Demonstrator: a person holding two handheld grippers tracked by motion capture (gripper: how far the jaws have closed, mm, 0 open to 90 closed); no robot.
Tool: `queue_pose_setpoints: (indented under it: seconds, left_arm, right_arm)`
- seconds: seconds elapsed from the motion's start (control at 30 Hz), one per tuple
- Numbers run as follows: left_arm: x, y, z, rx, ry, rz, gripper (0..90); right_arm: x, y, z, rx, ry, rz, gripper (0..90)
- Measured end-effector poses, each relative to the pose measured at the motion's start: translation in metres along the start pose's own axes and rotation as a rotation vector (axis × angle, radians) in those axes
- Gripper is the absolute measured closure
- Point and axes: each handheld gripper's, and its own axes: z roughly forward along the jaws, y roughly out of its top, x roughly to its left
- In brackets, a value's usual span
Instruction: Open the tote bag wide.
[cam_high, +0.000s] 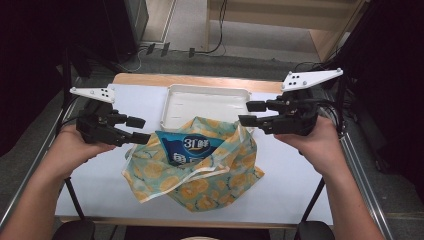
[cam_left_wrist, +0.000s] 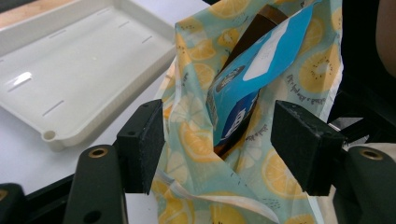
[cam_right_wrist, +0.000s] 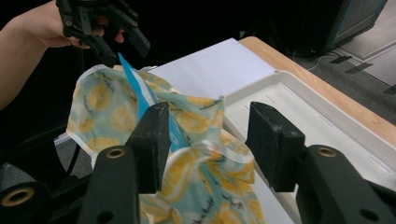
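The lemon-print bag (cam_high: 200, 172) lies at the middle of the desk (cam_high: 290, 195), against the white tray (cam_high: 205, 102), with the blue packet (cam_high: 192, 148) partly inside. Left claw (cam_high: 139, 130) and right claw (cam_high: 250, 113) stand open at the rim, gripping nothing; fully seating the packet appears left.

Left tool (cam_high: 141, 129) and right tool (cam_high: 246, 113) gape, facing inward.

Both claws flank the lemon-print bag (cam_high: 200, 175).

Your left gripper (cam_high: 141, 130) and right gripper (cam_high: 248, 113): matte black bodies, square black pads, brass-ringed screw holes, each topped by a white, dotted three-cornered plate; your forearms are bare.
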Motion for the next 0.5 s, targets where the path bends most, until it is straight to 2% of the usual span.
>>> queue_pose_setpoints:
  seconds: [0.13,0.3,0.4,0.43,0.47,0.5]
  left_arm:
    - [0.002,-0.004,0.006,0.007,-0.010,-0.007,33.3]
    - [0.008,-0.015,0.017,0.042,-0.004,-0.031,33.8]
    - [0.008,-0.018,0.022,0.061,0.009,-0.046,42.0]
    - [0.009,-0.020,0.023,0.074,0.015,-0.039,46.0]
    - [0.009,-0.021,0.024,0.086,0.013,-0.029,60.6]
    - [0.009,-0.023,0.026,0.096,0.015,-0.023,60.6]
  right_arm:
    - [0.006,0.001,0.006,0.013,0.006,-0.009,45.0]
    - [0.008,-0.004,0.015,0.029,0.004,-0.007,41.5]
    - [0.006,-0.011,0.021,0.054,0.005,0.002,41.8]
    - [0.005,-0.014,0.023,0.069,0.006,0.007,44.8]
    - [0.004,-0.020,0.026,0.100,0.027,0.008,61.9]
    - [0.004,-0.020,0.026,0.100,0.027,0.008,61.9]
